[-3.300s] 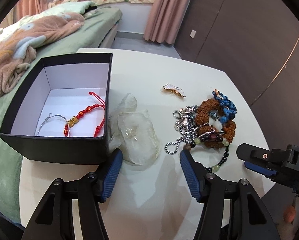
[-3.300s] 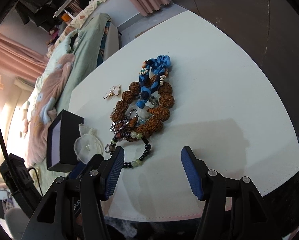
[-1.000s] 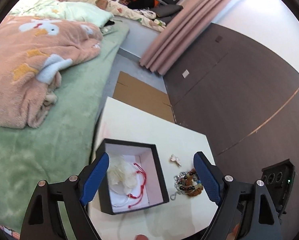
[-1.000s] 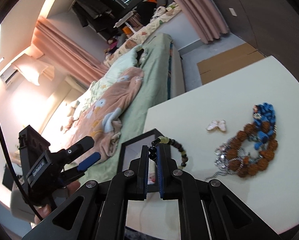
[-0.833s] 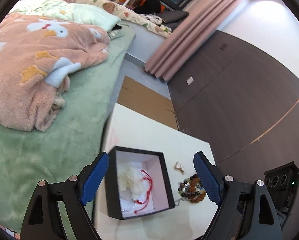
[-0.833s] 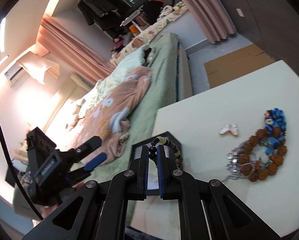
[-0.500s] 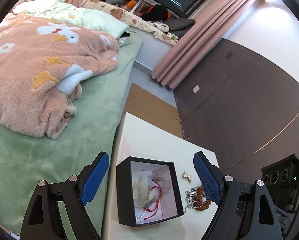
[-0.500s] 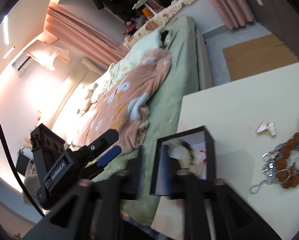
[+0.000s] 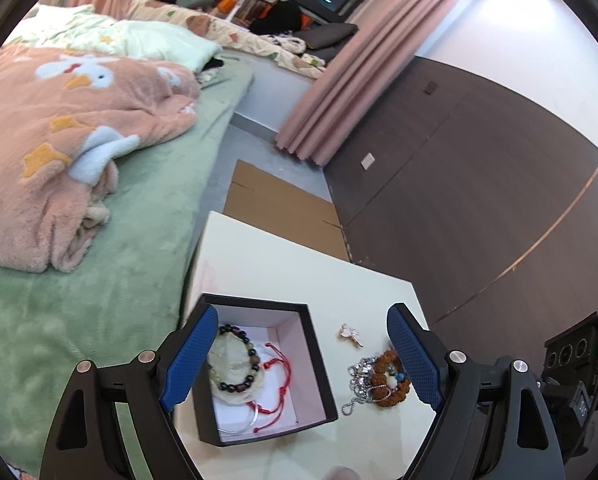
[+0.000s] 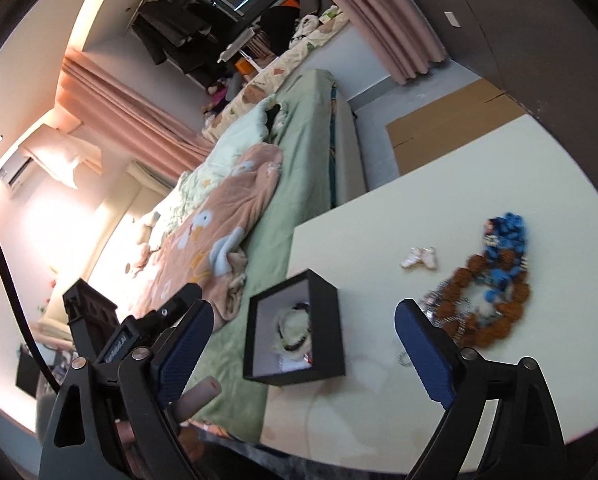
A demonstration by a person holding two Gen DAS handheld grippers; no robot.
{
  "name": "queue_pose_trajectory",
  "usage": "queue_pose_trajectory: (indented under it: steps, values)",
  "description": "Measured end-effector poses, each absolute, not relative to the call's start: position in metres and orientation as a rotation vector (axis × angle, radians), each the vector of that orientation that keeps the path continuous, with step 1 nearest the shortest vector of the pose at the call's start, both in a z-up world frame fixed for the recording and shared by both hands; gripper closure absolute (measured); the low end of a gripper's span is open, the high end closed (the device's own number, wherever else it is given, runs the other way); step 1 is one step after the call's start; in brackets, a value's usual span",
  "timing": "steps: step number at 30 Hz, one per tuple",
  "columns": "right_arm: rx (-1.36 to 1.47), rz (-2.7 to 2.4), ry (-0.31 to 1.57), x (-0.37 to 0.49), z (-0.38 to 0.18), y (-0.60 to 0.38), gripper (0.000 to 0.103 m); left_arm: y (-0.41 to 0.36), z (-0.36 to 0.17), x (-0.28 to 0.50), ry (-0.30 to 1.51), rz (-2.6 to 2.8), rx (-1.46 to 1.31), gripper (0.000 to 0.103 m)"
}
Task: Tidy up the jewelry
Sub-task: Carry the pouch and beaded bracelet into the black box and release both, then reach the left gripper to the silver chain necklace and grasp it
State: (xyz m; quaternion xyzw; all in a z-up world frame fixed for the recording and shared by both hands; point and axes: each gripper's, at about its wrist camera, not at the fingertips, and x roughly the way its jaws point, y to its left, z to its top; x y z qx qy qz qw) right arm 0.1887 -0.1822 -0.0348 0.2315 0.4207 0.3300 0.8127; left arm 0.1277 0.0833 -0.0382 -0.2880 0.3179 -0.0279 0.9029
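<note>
A black open box stands near the left edge of the white table. Inside lie a dark beaded bracelet, a clear pouch, a red cord bracelet and a silver bangle. To its right a pile holds a brown seed-bead bracelet, a silver chain and a blue braided bracelet. A butterfly pin lies behind. My left gripper hangs open high above the box. My right gripper is opening, jaws wide with nothing between them.
A bed with a green cover and a pink blanket runs along the table's left side. Flat cardboard lies on the floor behind the table. Dark wall panels stand to the right. A person's fingers show under my right gripper.
My right gripper was shut on the dark beaded bracelet above the box; its jaws have spread wide and the bracelet now lies in the box on the pouch. The left gripper stayed open.
</note>
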Motion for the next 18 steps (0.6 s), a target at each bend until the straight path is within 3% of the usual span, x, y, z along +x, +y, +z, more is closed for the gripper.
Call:
queue_pose_trajectory:
  steps: [2, 18]
  values:
    - [0.478, 0.691, 0.897, 0.186, -0.036, -0.192, 0.0, 0.076, -0.038, 0.128, 0.665, -0.071, -0.585, 0.016]
    - [0.463, 0.52, 0.882, 0.172, -0.036, -0.269, 0.0, 0.003, -0.039, 0.137, 0.717, -0.141, -0.44, 0.016]
